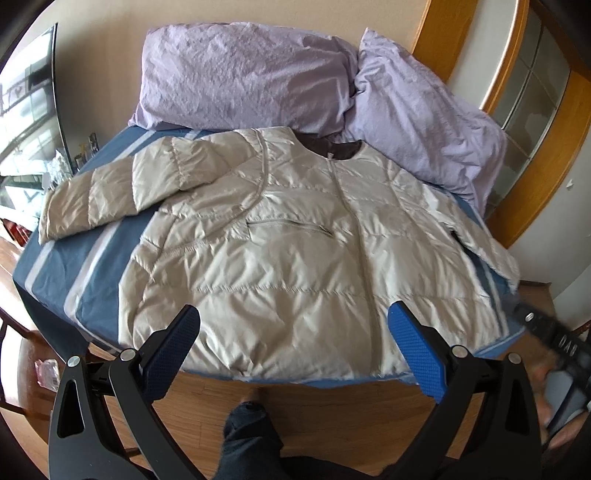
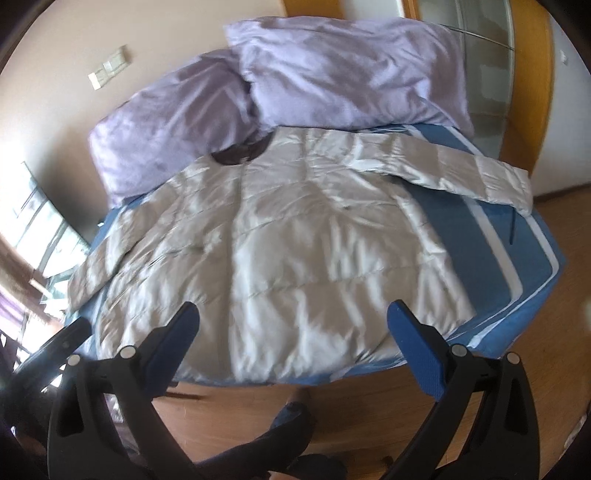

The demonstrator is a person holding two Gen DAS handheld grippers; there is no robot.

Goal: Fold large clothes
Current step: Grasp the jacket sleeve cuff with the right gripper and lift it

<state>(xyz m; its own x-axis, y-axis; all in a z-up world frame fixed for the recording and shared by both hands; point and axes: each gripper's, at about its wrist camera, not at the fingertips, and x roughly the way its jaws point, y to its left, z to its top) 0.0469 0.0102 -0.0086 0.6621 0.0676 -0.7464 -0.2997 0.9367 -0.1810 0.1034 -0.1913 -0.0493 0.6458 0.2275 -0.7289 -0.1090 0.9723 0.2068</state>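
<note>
Left wrist view: shiny quilted beige jacket (image 1: 295, 251) lies flat on striped blue bedding (image 1: 92, 266), both grippers' fingers spread, empty.

Daylight from the left, fisheye-bent edges, right wrist view slightly blurred

Beige wall (image 1: 258, 14), wooden floor (image 1: 303, 406), blue striped bed (image 1: 55, 273), two lilac pillows (image 1: 240, 74), bright window (image 2: 40, 229).

Pillows (image 1: 258, 77) crowding jacket (image 1: 295, 236) collar; near hem unobstructed.
</note>
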